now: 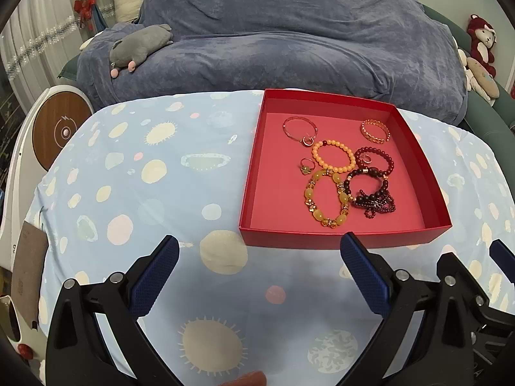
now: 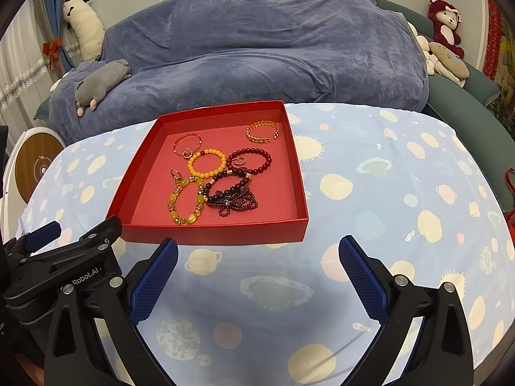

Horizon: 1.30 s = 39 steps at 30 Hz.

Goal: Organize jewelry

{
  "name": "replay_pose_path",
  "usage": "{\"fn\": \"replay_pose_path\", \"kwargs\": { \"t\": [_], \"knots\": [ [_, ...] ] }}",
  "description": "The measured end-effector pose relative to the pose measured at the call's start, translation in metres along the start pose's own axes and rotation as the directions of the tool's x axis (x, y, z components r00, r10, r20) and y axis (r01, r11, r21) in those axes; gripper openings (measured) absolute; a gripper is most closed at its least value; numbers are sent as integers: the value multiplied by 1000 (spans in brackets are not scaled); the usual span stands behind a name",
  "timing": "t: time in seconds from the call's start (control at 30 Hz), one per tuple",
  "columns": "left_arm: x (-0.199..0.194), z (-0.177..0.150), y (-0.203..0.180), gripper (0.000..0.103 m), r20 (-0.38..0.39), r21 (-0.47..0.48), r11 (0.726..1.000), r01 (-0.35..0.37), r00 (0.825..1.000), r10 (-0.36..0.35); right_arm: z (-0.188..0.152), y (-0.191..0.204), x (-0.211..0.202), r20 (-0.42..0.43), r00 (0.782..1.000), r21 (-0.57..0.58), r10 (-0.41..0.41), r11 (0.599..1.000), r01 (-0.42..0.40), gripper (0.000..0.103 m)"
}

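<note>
Two grippers, side by side above the tabletop (image 1: 96, 167), both aimed level toward the red box (image 1: 341, 236).

Left gripper (image 1: 259, 276): fingers spread wide, nothing between the blue pads (image 1: 154, 280), hovering short of the box's near wall and slightly to its left. Also visible in the right wrist view as a black frame at lower left (image 2: 64, 257).

Right gripper (image 2: 257, 276): fingers likewise spread wide, nothing held, near the box's front wall, box slightly to its left.

Red box: open, shallow, resting on a pale blue cloth (image 2: 386, 193) printed with planets and suns.

Contents, all inside the box:
- thin pink bangle (image 1: 300, 128), far left
- gold chain cuff (image 1: 375, 131), far right
- orange bead bracelet (image 1: 333, 156), centre
- dark red bead bracelet (image 1: 375, 160), touching the orange one
- small ring (image 1: 305, 166), just beside the orange bracelet
- chunky yellow bead bracelet (image 1: 326, 200), near front
- dark bead strands (image 1: 373, 197), bunched, touching the yellow bracelet

Behind the tabletop: sofa under a blue throw (image 1: 273, 41), grey plush toy (image 1: 138, 45).
</note>
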<state>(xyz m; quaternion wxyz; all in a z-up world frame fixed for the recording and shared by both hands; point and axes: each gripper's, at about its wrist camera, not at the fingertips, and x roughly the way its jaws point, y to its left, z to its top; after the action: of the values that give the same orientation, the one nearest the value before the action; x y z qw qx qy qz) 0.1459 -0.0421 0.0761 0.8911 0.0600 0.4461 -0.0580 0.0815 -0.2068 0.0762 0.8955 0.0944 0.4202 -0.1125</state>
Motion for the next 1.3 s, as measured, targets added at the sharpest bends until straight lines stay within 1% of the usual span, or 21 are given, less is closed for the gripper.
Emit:
{"fn": "replay_pose_path", "kwargs": {
  "t": [0.43,1.3],
  "knots": [
    [0,1,0,96,7,18,1000,-1,1000,1,1,-2,-1,0,1000,-3,-4,1000,4,97],
    [2,-2,-1,95,2,15,1000,-2,1000,2,-2,-1,2,-1,1000,-12,-14,1000,14,97]
  ]
}}
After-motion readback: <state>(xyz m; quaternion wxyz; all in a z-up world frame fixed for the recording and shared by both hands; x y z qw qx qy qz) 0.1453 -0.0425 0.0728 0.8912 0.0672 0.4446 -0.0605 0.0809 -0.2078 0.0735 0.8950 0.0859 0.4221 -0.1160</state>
